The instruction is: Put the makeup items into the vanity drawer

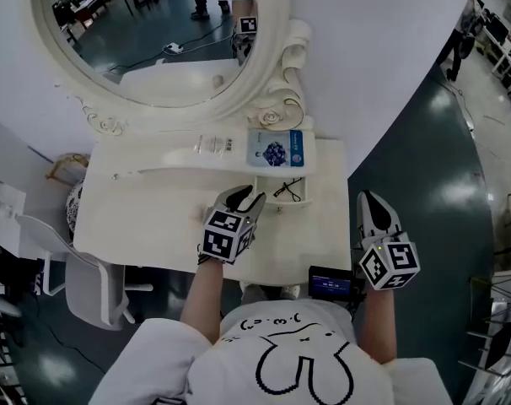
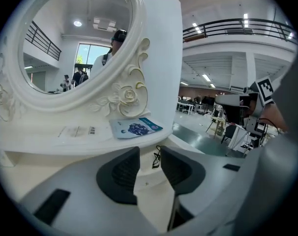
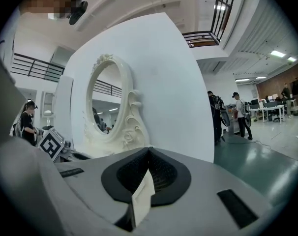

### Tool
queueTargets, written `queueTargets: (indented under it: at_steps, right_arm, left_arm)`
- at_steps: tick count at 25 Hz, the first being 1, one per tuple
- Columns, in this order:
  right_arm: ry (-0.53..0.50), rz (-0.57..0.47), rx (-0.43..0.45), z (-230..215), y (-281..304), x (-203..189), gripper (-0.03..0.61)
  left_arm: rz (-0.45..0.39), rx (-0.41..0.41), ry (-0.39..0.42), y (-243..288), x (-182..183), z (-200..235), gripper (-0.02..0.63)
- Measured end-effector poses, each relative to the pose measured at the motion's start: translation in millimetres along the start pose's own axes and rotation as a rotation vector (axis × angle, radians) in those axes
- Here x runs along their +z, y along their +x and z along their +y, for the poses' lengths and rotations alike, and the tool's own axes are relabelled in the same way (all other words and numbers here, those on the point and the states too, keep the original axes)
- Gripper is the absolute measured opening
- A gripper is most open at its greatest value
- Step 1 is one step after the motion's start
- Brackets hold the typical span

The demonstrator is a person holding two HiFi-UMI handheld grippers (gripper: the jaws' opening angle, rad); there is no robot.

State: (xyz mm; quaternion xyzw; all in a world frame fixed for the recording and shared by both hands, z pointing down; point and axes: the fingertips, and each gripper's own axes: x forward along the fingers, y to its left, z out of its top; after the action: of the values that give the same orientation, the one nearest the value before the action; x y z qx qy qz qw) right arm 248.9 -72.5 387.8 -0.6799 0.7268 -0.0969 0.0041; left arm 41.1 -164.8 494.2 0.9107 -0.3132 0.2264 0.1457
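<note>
A white vanity (image 1: 146, 218) with an oval mirror (image 1: 154, 32) fills the head view. On its raised shelf lie a blue-and-white sachet (image 1: 277, 148) (image 2: 135, 128) and a pale flat packet with print (image 1: 213, 145) (image 2: 77, 131). A small black wiry item (image 1: 289, 190) (image 2: 156, 156) lies on the top below the sachet. My left gripper (image 1: 244, 197) (image 2: 149, 154) hovers over the tabletop, just left of that black item, open with nothing between its pads. My right gripper (image 1: 369, 197) (image 3: 149, 154) hangs off the table's right edge, shut on a thin white flat piece (image 3: 141, 198).
A white chair (image 1: 87, 285) stands at the vanity's front left, and a woven basket (image 1: 66, 167) sits beside its left end. A small dark device with a lit screen (image 1: 331, 285) is near the person's waist. Dark green floor (image 1: 424, 159) lies to the right.
</note>
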Motion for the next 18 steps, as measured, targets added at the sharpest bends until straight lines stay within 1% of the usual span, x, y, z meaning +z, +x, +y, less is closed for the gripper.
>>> queueTargets:
  at_steps: [5, 11, 18]
  right_arm:
    - [-0.017, 0.003, 0.08, 27, 21, 1, 0.01]
    - [-0.037, 0.017, 0.172, 58, 41, 0, 0.01]
    - [-0.039, 0.034, 0.237, 83, 60, -4, 0.01]
  left_arm:
    - [-0.026, 0.085, -0.032, -28, -4, 28, 0.164]
    - [-0.071, 0.203, -0.089, -62, -9, 61, 0.164]
    - [-0.111, 0.341, -0.161, -101, -20, 99, 0.164]
